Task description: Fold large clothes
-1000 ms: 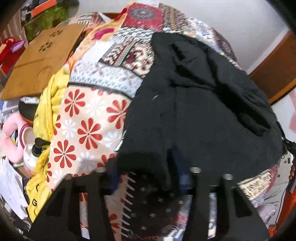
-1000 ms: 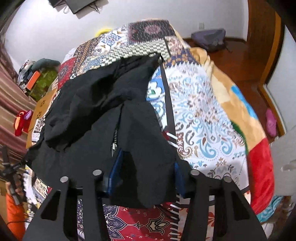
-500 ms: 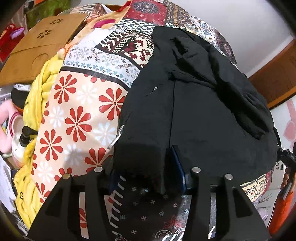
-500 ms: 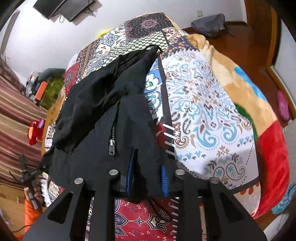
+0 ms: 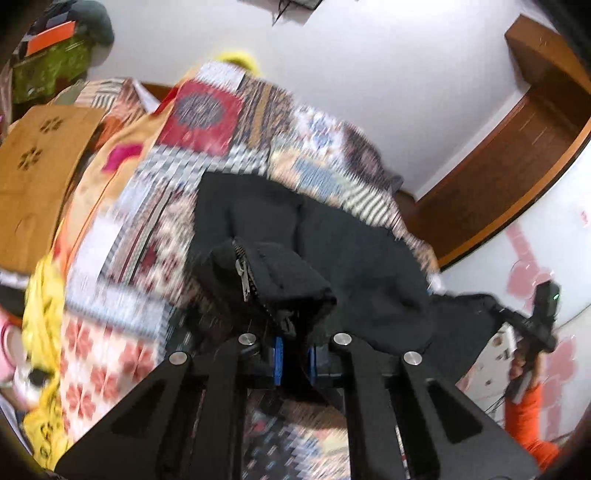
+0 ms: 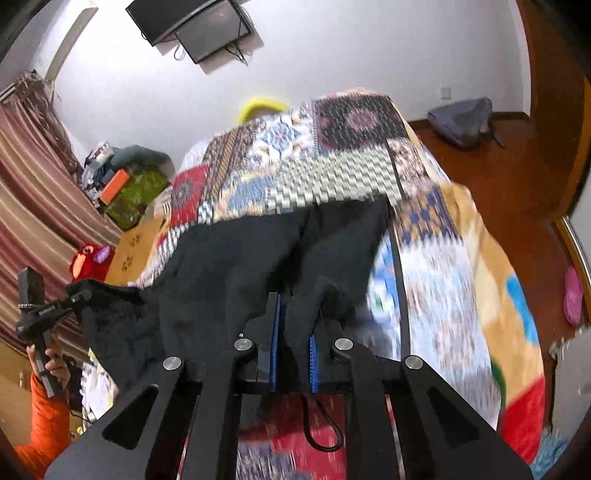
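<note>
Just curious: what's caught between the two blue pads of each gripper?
Black garment fabric, in both. Right gripper pinches a bunched fold; left gripper pinches the zipper edge. Each wrist view shows it.

Patchwork quilt [image 6: 332, 173]; wall-mounted screen [image 6: 192, 26]; grey bag [image 6: 461, 122]; striped curtain [image 6: 29, 206]

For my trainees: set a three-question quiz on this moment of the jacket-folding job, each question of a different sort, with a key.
1. True or false: the left gripper is shut on the black jacket.
2. Multiple choice: what lies under the jacket? A) bare wooden floor B) patchwork bedspread C) cardboard sheet
3. Fill in: the right gripper is shut on the jacket's near ____.

Key:
1. True; dark cloth is bunched between its blue pads, with the zipper just beyond.
2. B
3. edge; its jaws have just closed on the cloth.
</note>
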The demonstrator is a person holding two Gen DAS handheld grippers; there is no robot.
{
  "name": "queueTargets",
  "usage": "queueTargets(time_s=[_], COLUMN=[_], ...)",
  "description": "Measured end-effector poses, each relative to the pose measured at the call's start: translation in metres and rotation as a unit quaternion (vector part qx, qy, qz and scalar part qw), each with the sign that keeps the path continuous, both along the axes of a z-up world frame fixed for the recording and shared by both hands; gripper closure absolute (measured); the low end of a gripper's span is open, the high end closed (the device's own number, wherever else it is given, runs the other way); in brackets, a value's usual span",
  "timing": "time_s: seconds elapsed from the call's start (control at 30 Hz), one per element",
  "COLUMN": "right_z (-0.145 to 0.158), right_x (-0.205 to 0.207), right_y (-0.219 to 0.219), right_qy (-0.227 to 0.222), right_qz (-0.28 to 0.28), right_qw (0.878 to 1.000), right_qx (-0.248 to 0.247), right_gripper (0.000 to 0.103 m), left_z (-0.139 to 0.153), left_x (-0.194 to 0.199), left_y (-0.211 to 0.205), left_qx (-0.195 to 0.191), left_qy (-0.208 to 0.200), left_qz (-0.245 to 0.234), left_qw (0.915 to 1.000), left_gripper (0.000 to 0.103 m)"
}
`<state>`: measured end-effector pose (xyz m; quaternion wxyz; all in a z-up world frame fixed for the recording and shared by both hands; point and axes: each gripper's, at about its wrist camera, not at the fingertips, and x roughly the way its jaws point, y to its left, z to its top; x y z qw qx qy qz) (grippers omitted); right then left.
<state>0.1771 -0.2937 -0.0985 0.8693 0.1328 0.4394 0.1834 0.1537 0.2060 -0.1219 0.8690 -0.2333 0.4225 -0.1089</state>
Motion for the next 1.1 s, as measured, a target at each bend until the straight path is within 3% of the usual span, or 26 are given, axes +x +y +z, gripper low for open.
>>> queueTargets(time_s=[0.13,0.27,0.43,0.67,0.8,0.9,1.0,1.07,1.1], right_z=[0.002,-0.017,-0.062,-0.125,-0.129,-0.118,-0.098,-0.073,-0.062], right_x=[0.051,0.104,0.159,0.199,0.203,0.2,0.197,0.187,0.182], right_y=[-0.005,-0.014,-0.016,-0.003,-0.003,-0.006,-0.01,-0.014,-0.014], right_qy=[-0.008,0.014,0.063,0.122,0.136,0.145,0.141,0.109,0.092], right_qz=[-0.029,-0.066,-0.094,-0.094,-0.084,-0.085,-0.1,-0.124,-0.131], right_qw=[1.0,0.998,0.993,0.988,0.987,0.986,0.984,0.985,0.985], right_qx=[0.007,0.009,0.014,-0.009,-0.014,-0.018,-0.032,-0.054,-0.063], right_gripper=[0.093,0.093,0.093,0.093,0.091,0.088,0.072,0.044,0.039], left_z=[0.019,0.01,-0.037,-0.118,-0.142,-0.136,-0.117,-0.099,-0.091], left_x=[0.056,0.11,0.178,0.235,0.24,0.24,0.237,0.233,0.232], left_y=[0.009,0.031,0.054,0.05,0.046,0.045,0.042,0.04,0.039], left_qx=[-0.003,-0.01,0.003,0.054,0.057,0.069,0.091,0.111,0.118], left_qy=[-0.012,0.001,0.045,0.112,0.134,0.134,0.133,0.127,0.124], left_qz=[0.022,0.065,0.111,0.104,0.09,0.082,0.076,0.073,0.071], left_qw=[0.9997,0.9979,0.9928,0.9868,0.9853,0.9852,0.984,0.983,0.9827], left_gripper=[0.095,0.095,0.095,0.093,0.092,0.092,0.092,0.091,0.09])
